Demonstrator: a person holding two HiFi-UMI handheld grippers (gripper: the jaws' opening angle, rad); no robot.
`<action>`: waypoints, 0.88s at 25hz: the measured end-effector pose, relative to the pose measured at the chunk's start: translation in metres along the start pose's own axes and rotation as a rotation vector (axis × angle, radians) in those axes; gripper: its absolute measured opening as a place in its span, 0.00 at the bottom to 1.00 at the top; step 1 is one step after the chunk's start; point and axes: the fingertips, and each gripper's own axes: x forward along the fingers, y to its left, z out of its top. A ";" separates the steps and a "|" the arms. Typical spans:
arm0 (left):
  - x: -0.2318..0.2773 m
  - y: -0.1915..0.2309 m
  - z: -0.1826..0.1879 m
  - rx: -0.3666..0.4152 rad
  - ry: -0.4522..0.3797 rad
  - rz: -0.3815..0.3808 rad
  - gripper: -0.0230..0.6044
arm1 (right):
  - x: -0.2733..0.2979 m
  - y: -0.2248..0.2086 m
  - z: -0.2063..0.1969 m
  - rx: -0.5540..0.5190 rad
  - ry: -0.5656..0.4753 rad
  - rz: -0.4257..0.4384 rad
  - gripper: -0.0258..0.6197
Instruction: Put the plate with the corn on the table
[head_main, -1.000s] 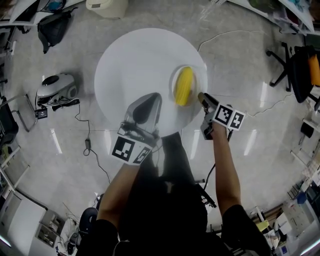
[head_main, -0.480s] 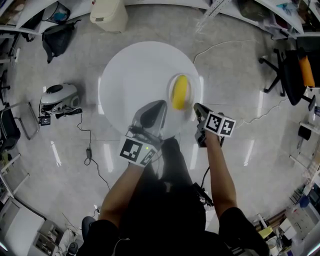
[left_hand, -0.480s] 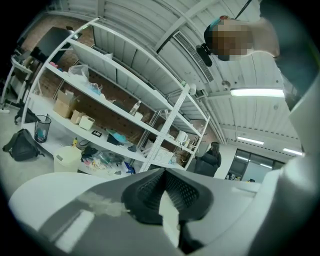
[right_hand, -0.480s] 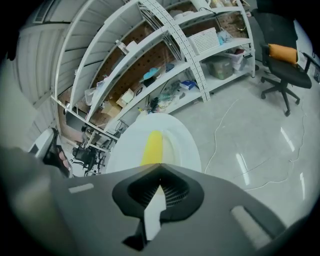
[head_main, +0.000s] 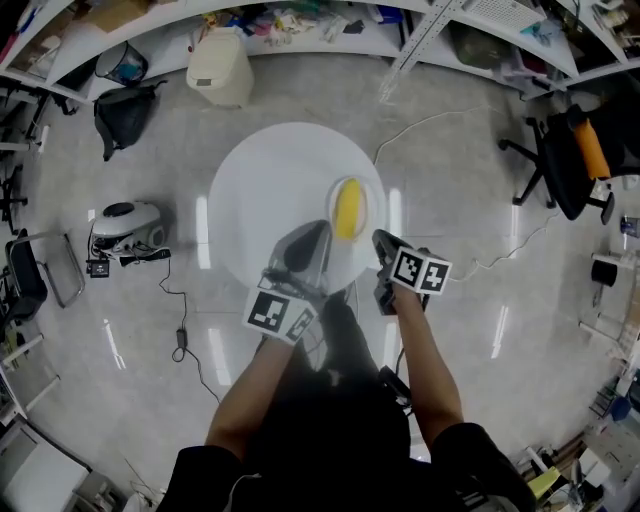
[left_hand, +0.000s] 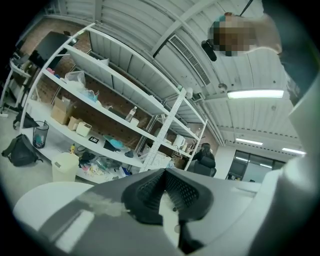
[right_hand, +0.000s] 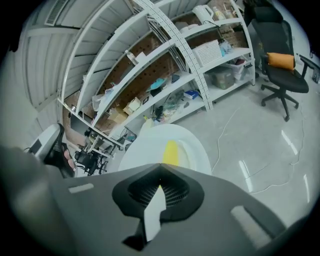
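We can't make out any readable text, brand or number here; the square markers (head_main: 277, 314) at lower centre are only black-and-white patterns.

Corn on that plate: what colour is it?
Yellow. The corn shows best in the head view, bright against the white round table.

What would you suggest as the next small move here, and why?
Probably just draw the right gripper back: the white plate with yellow corn already rests on the round white table, and its claw is shut, empty.
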 end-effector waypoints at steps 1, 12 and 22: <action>-0.001 -0.005 0.004 -0.001 -0.003 -0.004 0.04 | -0.006 0.005 0.003 -0.006 -0.013 0.000 0.05; -0.015 -0.040 0.055 0.045 -0.057 -0.040 0.04 | -0.060 0.059 0.039 -0.047 -0.170 0.015 0.05; -0.027 -0.063 0.079 0.077 -0.067 -0.084 0.04 | -0.108 0.099 0.063 -0.099 -0.327 0.027 0.05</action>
